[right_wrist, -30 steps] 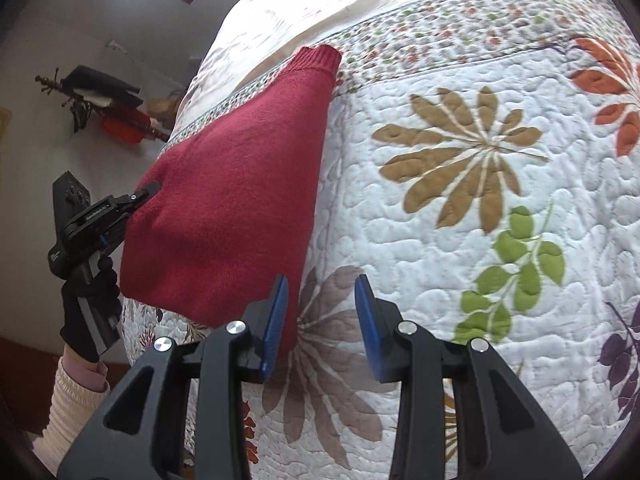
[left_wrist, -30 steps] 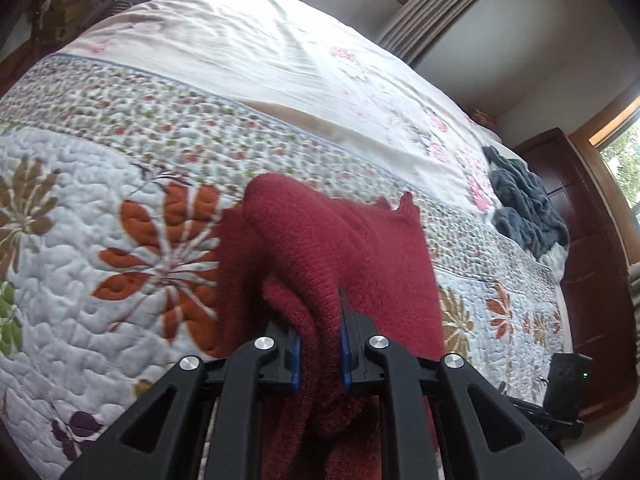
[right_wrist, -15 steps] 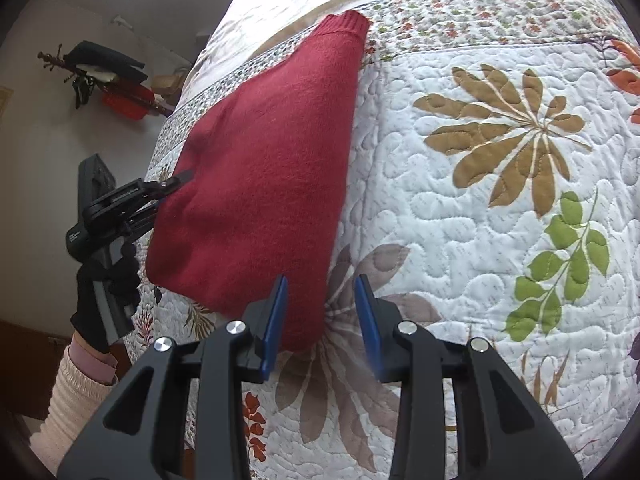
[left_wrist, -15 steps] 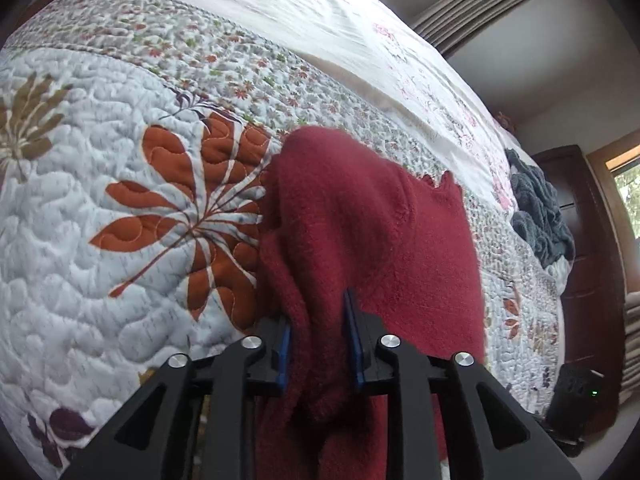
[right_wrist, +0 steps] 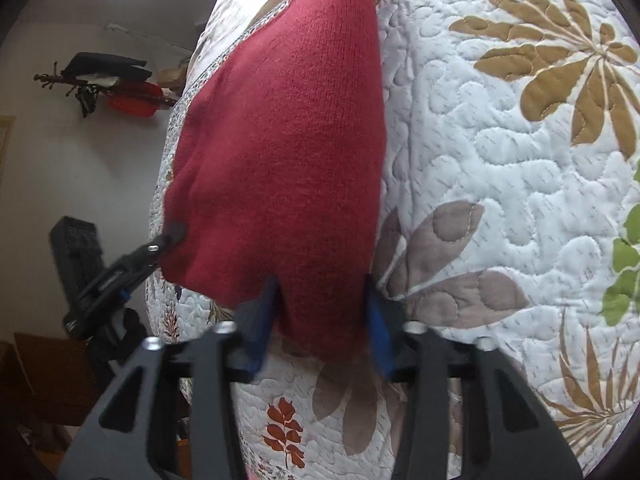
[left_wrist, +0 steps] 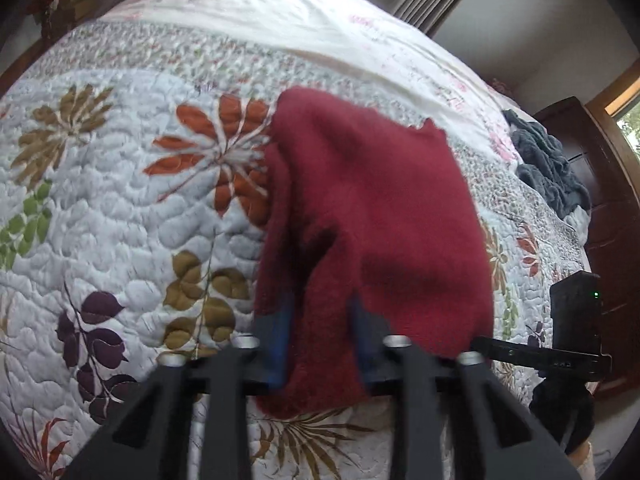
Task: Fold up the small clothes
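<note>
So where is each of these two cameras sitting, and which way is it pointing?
Left wrist: on the left gripper, looking along its fingers across the quilt at the red sweater; the right gripper shows at the right edge.
Right wrist: on the right gripper, looking over the sweater's near edge; the left gripper shows on the left.
Both show the sweater and quilt.

Soft, even daylight on the quilt, brightest at a window far right. Fisheye bends the edges into dark corners. Motion blur smears the near tongs and red sweater.
</note>
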Demonstrator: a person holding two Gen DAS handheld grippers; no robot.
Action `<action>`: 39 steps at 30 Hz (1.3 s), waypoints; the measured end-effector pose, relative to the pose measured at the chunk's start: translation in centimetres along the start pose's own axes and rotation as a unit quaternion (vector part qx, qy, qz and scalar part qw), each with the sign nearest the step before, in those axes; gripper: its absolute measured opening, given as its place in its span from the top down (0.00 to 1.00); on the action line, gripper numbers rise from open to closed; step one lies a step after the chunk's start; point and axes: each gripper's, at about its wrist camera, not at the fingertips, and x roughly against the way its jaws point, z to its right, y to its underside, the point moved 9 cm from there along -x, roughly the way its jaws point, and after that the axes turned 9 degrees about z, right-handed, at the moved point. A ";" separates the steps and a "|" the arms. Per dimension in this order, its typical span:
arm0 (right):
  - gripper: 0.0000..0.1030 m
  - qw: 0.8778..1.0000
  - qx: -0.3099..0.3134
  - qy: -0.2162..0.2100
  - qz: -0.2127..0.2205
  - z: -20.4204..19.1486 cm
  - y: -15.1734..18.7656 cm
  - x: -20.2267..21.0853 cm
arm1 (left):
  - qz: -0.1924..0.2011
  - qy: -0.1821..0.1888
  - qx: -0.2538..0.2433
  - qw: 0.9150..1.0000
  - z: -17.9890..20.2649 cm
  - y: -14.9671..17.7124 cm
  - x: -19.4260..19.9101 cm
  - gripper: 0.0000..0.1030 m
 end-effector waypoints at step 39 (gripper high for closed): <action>0.61 0.997 0.054 0.051 0.016 0.3 -0.7 1.0 | 0.042 0.009 0.042 0.998 0.3 -11.5 -4.8 0.89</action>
